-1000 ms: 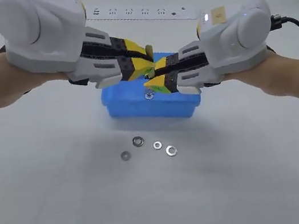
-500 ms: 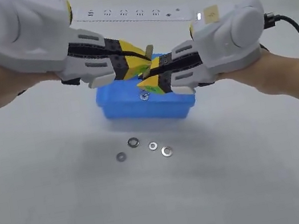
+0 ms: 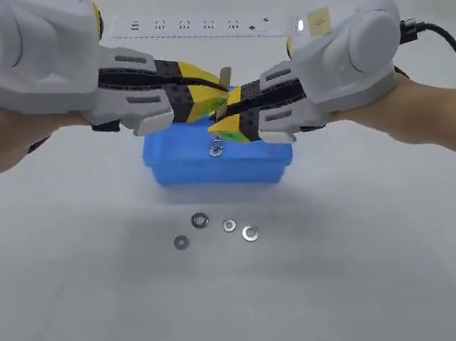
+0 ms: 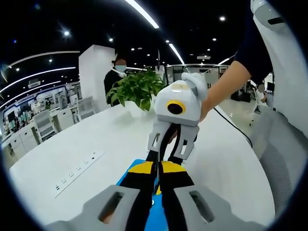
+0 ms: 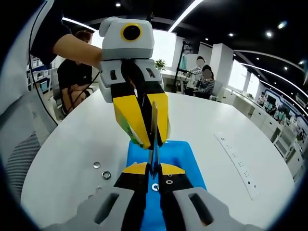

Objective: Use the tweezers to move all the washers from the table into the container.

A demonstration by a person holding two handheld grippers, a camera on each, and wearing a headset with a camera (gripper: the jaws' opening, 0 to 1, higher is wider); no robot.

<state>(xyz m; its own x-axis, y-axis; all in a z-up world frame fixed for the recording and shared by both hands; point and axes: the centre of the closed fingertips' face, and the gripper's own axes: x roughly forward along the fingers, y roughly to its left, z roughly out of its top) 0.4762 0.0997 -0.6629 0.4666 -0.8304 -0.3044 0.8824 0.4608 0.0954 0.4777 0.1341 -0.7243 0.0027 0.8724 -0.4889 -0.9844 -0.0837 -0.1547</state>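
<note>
Tweezers (image 5: 154, 139) are standing nearly upright above the blue container (image 3: 211, 172), tips pointing down at one washer (image 3: 216, 149). The left claw (image 3: 219, 94) and the right claw (image 3: 222, 127) are squeezing them. Four washers (image 3: 200, 220) are lying at its 6 o'clock.

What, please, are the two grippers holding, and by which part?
The tweezers: the left gripper clamps near their upper end, the right gripper their lower part, and a washer seems pinched in the tips over the container.
</note>
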